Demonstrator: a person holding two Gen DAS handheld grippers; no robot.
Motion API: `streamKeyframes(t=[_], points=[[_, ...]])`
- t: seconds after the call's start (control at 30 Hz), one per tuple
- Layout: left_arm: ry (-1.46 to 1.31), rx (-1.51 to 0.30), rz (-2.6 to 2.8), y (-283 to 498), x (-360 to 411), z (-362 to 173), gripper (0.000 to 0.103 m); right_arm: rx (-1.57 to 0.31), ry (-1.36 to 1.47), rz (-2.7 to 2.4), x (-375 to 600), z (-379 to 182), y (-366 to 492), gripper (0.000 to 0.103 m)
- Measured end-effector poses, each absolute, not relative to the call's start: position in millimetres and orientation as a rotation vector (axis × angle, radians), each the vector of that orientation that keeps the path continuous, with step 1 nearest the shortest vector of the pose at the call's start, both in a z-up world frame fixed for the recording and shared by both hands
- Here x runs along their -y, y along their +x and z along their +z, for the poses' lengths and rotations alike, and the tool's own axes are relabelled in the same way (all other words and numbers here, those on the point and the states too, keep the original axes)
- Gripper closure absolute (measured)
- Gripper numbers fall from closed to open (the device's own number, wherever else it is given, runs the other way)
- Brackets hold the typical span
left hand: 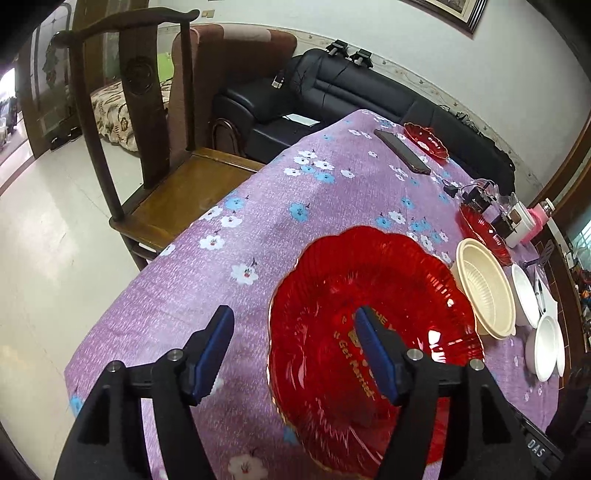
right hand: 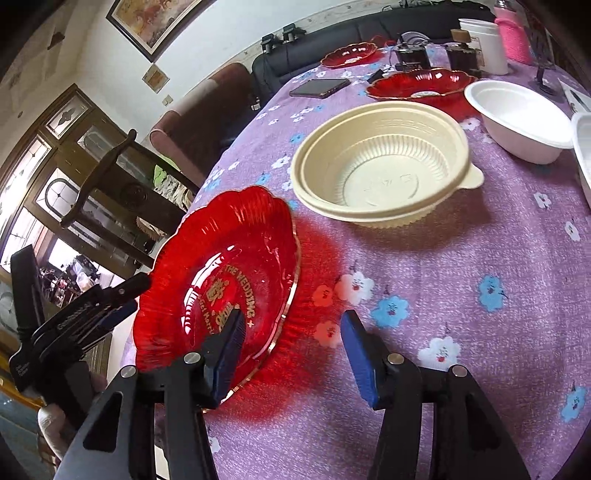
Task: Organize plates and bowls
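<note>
A large red glass plate (left hand: pixel 373 295) with gold lettering lies tilted on the purple flowered tablecloth; it also shows in the right wrist view (right hand: pixel 229 251). My left gripper (left hand: pixel 291 325) is open, its jaws astride the plate's near left rim. My right gripper (right hand: pixel 291 325) is open, astride the plate's right rim. The left gripper shows at the plate's far side in the right wrist view (right hand: pixel 110 306). A cream ribbed bowl (right hand: pixel 384 166) sits behind the plate, with two white bowls (right hand: pixel 517 118) to its right. Two more red plates (right hand: pixel 424 83) lie farther back.
A dark phone (right hand: pixel 319 88) lies on the table (right hand: pixel 480 258). A white cup (right hand: pixel 484 44), pink bottle (right hand: pixel 513 33) and small gadgets stand at the far end. A wooden chair (left hand: pixel 155 155) stands by the table's left edge; a black sofa (left hand: pixel 351 92) lies beyond.
</note>
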State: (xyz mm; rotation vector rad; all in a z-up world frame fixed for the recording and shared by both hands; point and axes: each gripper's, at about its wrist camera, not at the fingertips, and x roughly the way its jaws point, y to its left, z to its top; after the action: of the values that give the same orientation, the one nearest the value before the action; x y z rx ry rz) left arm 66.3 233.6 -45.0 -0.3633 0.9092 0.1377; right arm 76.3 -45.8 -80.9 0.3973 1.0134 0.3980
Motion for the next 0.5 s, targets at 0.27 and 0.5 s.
streamKeyframes(t=[0.27, 0.5], points=[[-0.306, -0.833, 0.099, 35.5, -208.3, 8.6, 0.028, -0.910, 0.353, 0.362, 84.3, -45.4, 56.1, 0.045], [-0.230, -0.752, -0.039, 24.0, -158.7, 75.4, 0.024, -0.801, 0.332, 0.305, 135.3, 16.7, 44.6, 0.045]])
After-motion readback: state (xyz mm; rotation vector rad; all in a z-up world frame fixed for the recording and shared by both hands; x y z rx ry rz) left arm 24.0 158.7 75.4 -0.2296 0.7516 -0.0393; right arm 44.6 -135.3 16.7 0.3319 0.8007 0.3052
